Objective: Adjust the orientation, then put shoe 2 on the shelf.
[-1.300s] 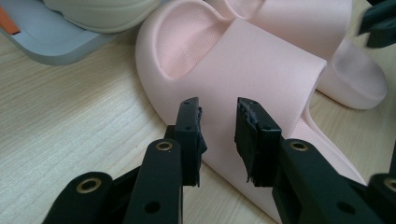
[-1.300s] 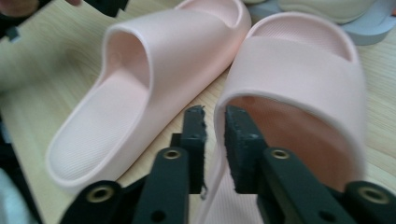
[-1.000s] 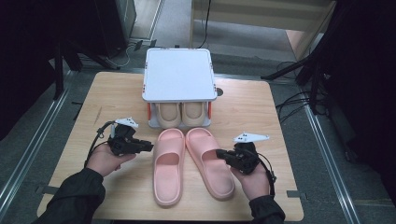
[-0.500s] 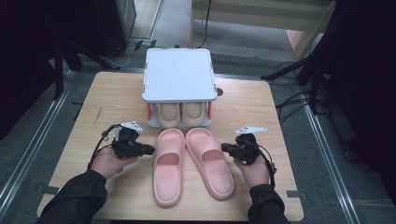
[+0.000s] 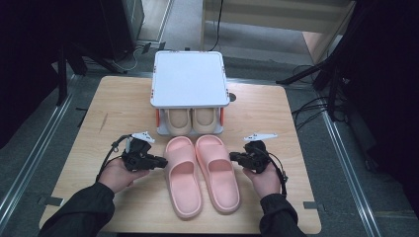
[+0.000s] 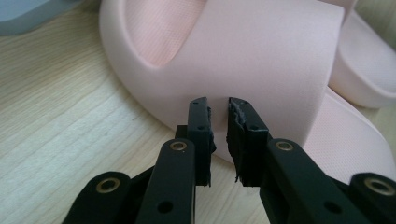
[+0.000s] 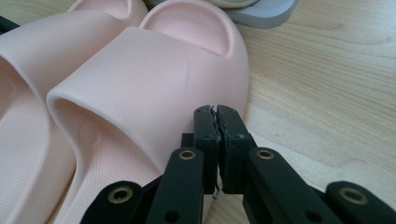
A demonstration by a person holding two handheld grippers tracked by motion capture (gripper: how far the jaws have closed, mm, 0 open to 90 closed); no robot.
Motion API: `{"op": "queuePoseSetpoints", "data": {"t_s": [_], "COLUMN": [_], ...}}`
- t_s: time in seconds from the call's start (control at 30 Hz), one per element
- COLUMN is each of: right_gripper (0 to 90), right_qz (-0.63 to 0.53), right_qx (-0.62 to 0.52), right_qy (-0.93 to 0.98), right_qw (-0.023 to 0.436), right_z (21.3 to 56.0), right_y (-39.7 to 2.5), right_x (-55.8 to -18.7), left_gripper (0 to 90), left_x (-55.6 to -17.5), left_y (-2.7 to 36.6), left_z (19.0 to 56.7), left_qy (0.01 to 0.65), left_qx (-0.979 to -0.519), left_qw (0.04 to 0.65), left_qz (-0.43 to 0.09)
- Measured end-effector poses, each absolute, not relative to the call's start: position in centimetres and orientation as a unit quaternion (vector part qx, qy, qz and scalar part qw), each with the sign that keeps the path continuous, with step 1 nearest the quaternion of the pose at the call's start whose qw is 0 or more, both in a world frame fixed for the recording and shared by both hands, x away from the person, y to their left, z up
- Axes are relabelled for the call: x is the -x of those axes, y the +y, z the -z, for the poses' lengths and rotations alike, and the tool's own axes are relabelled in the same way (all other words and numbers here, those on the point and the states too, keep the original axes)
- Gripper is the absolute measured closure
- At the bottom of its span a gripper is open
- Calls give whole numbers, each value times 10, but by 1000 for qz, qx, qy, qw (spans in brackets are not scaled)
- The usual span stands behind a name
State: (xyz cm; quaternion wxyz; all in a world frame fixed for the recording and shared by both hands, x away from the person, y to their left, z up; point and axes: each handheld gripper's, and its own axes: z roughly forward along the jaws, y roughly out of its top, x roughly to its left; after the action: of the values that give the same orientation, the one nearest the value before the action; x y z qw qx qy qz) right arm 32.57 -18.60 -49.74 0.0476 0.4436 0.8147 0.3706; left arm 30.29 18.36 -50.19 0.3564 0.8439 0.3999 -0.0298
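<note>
Two pink slippers lie side by side mid-table, toes toward the rack: the left slipper (image 5: 183, 175) and the right slipper (image 5: 217, 170). My left gripper (image 5: 160, 162) points at the outer side of the left slipper. In the left gripper view its jaws (image 6: 218, 103) stand a narrow gap apart with nothing between them, just short of that slipper's strap (image 6: 261, 51). My right gripper (image 5: 232, 157) points at the outer side of the right slipper. Its jaws (image 7: 215, 109) are pressed together and empty, right at the edge of that slipper (image 7: 140, 65).
A white-topped low rack (image 5: 188, 79) stands at the table's far middle, with a beige pair of slippers (image 5: 191, 120) tucked under it. Bare wood lies to both sides of the pink pair. The table's front edge (image 5: 148, 231) is near the heels.
My right gripper has shifted a little away from me along the right slipper's side. The left gripper has barely moved. The slippers lie where they were.
</note>
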Motion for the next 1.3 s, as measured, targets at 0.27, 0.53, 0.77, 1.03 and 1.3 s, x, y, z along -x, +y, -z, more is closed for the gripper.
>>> {"op": "queuePoseSetpoints", "data": {"t_s": [0.27, 0.53, 0.77, 1.03, 1.3], "right_gripper": [863, 752, 714, 707, 684], "right_qz": [-374, -417, -440, -449, -456], "right_qx": [-446, -441, -426, -410, -391], "right_qy": [812, 793, 789, 793, 798], "right_qw": [42, 52, 52, 40, 43], "right_z": [501, 490, 479, 474, 472], "right_y": [-185, -190, -188, -178, -162], "right_x": [-326, -322, -310, -294, -275], "left_gripper": [768, 672, 611, 563, 486], "left_x": [-304, -304, -304, -304, -306], "left_y": [183, 194, 204, 208, 211], "left_z": [502, 495, 491, 488, 486], "left_qy": [402, 408, 421, 426, 434], "left_qx": [-841, -835, -827, -823, -819], "left_qw": [361, 368, 373, 374, 374], "left_qz": [35, 24, 22, 26, 28]}}
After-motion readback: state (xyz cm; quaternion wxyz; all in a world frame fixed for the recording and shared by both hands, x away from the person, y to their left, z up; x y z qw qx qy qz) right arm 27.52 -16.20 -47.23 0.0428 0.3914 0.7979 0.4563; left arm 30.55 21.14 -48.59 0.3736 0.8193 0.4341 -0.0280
